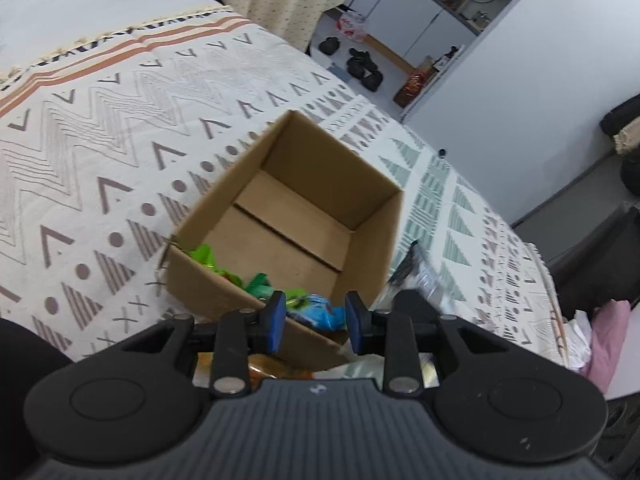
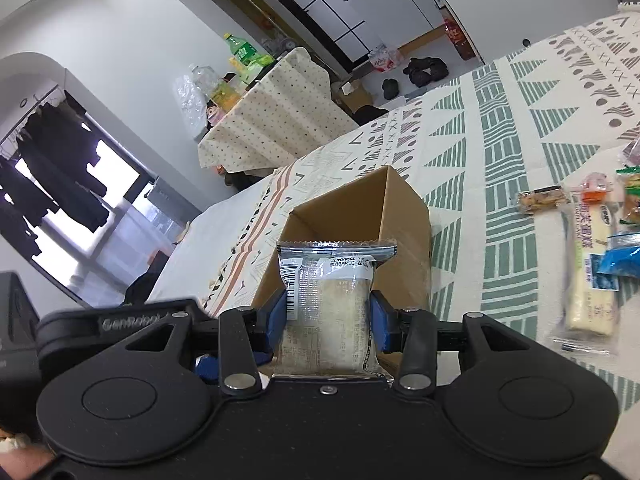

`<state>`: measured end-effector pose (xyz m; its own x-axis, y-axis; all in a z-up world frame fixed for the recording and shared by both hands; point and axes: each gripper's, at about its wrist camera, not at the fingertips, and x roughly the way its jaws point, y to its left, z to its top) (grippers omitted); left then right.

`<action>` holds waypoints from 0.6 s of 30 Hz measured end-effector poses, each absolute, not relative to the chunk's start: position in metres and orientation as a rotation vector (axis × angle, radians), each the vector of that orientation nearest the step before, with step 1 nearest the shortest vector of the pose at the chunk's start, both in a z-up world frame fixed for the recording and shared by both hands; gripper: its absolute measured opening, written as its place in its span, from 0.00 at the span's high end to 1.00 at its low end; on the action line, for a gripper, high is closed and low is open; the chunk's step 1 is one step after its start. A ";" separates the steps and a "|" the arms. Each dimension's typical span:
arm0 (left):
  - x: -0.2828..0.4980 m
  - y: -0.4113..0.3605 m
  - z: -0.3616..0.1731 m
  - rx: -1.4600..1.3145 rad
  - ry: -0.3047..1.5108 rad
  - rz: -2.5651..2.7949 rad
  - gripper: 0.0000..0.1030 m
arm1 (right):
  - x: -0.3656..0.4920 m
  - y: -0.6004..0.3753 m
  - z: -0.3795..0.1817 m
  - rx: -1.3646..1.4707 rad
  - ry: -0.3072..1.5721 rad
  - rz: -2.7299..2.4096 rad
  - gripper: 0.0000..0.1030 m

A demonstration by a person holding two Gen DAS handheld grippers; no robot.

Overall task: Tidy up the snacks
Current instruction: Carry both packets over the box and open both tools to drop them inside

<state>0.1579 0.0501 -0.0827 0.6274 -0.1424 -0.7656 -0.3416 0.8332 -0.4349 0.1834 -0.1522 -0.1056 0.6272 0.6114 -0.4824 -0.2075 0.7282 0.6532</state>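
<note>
An open cardboard box (image 1: 372, 232) stands on the patterned bedspread (image 1: 100, 140). Green snack packets (image 1: 208, 258) and a blue one (image 1: 326, 314) lie in its near corner. My left gripper (image 1: 316, 320) is open and empty, just above the box's near rim. My right gripper (image 2: 330, 314) is shut on a clear-wrapped cake packet (image 2: 332, 300) and holds it in front of the box (image 2: 404, 216). That packet shows blurred beside the box in the left wrist view (image 1: 416, 272).
Several loose snacks lie on the bedspread at the right: a long cake packet (image 2: 592, 272), a small bar (image 2: 542, 200), a blue packet (image 2: 618, 262). A table with a dotted cloth (image 2: 276, 116) and bottles stands beyond the bed.
</note>
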 end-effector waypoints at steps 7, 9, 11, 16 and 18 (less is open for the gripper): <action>0.161 0.067 -0.082 -0.583 0.906 0.159 0.59 | 0.203 -0.140 -0.104 0.592 0.738 0.503 0.58; 0.163 0.070 -0.081 -0.576 0.903 0.169 0.52 | 0.205 -0.138 -0.105 0.599 0.739 0.507 0.58; 0.164 0.073 -0.080 -0.567 0.901 0.184 0.43 | 0.207 -0.135 -0.105 0.599 0.742 0.521 0.56; 0.165 0.072 -0.080 -0.552 0.899 0.225 0.21 | 0.200 -0.138 -0.101 0.624 0.731 0.544 0.38; 0.165 0.070 -0.080 -0.538 0.900 0.227 0.18 | 0.198 -0.141 -0.098 0.620 0.727 0.523 0.37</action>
<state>0.1653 0.0699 -0.0803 0.6086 -0.0335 -0.7928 -0.4061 0.8452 -0.3475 0.1982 -0.1410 -0.0984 0.6373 0.6292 -0.4449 -0.2215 0.7025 0.6763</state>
